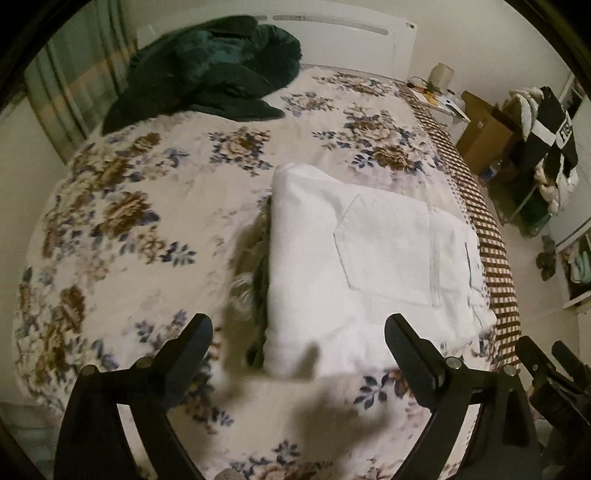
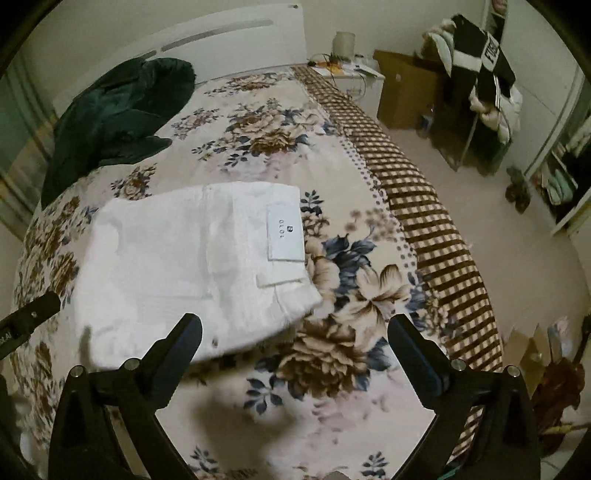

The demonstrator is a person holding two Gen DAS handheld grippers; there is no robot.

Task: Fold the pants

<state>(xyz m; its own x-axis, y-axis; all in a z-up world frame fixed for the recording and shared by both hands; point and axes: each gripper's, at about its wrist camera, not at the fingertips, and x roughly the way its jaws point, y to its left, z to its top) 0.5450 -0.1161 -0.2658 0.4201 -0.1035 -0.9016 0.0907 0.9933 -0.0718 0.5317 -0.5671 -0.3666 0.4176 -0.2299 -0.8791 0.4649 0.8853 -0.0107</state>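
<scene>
- Two grippers up front, both spread wide and holding nothing — the left gripper (image 1: 297, 334) hangs over the near end of the folded bundle, the right gripper (image 2: 295, 334) over bare floral cover just to the bundle's right.
- The white pants (image 1: 354, 251) lie folded into a compact rectangle on the bedspread (image 1: 147, 192), toward the bed's right side, their right edge near the checked border (image 1: 495, 266) without hanging over it.
- Left of the bundle there's a broad stretch of open bedspread; to the right, only a narrow strip before the bed edge drops to the floor (image 2: 480, 206).
- The left wrist view shows a back pocket outline on top and a dark fringe tucked along the bundle's left side — the right wrist view shows neither, but it does give the brand patch (image 2: 286, 232) and a belt loop at the waistband.
- The right view catches the tip of the other gripper at its left margin.
- Further back, a dark green blanket (image 1: 207, 70) is heaped near the white headboard (image 1: 332, 33).
- Beyond the bed's right edge: a cardboard box (image 2: 406, 88) and a rack draped with clothes (image 2: 480, 66).
</scene>
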